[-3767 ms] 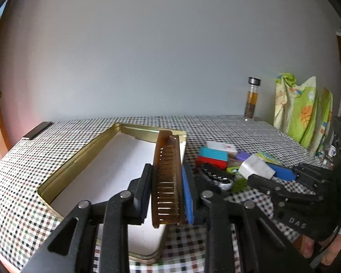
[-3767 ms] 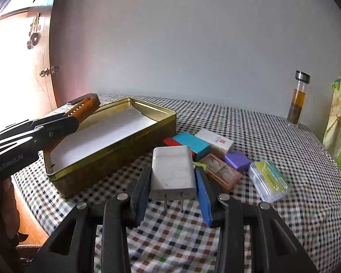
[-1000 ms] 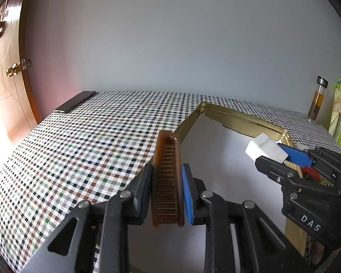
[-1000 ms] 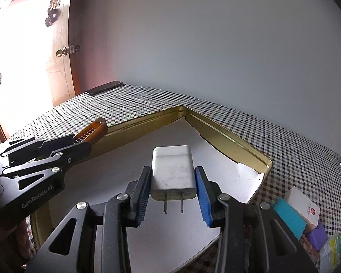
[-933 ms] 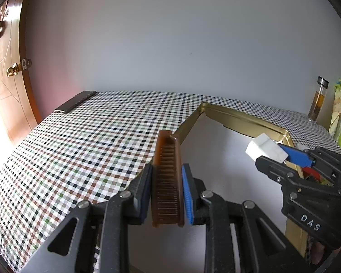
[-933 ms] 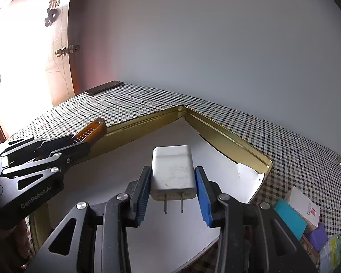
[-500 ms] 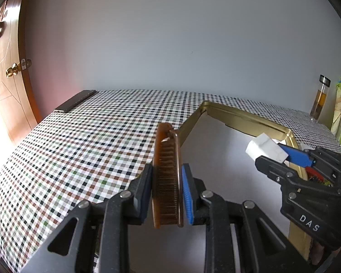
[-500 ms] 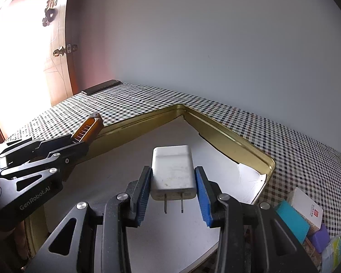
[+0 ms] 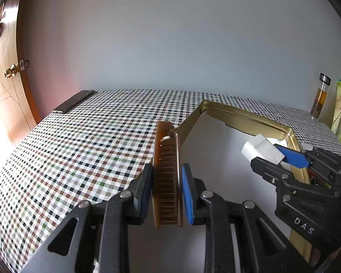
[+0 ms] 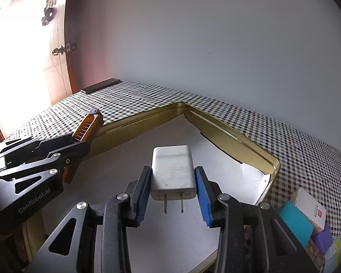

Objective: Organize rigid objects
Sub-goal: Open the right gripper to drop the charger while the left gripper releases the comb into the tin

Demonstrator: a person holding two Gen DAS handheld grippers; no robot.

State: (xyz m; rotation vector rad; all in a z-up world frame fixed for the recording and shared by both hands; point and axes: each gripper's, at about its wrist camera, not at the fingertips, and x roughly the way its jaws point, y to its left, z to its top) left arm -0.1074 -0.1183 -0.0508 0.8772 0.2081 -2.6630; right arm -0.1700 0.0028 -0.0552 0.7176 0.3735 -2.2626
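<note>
Both sets of jaws are clamped: the left gripper point(image 9: 167, 190) on a brown comb point(image 9: 167, 177), the right gripper point(image 10: 173, 192) on a white charger point(image 10: 173, 174), prongs toward the camera. Both hang over the gold tin point(image 10: 227, 134), comb by its left edge, charger over its middle.

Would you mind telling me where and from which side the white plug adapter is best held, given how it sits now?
Hold the white plug adapter across its two narrow flanks, near the pronged end, coming from behind the prongs. That is how the right tongs hold it over the gold tin: the flanks are flat and parallel, so the pads seat squarely, and the broad face and both prongs stay clear.
</note>
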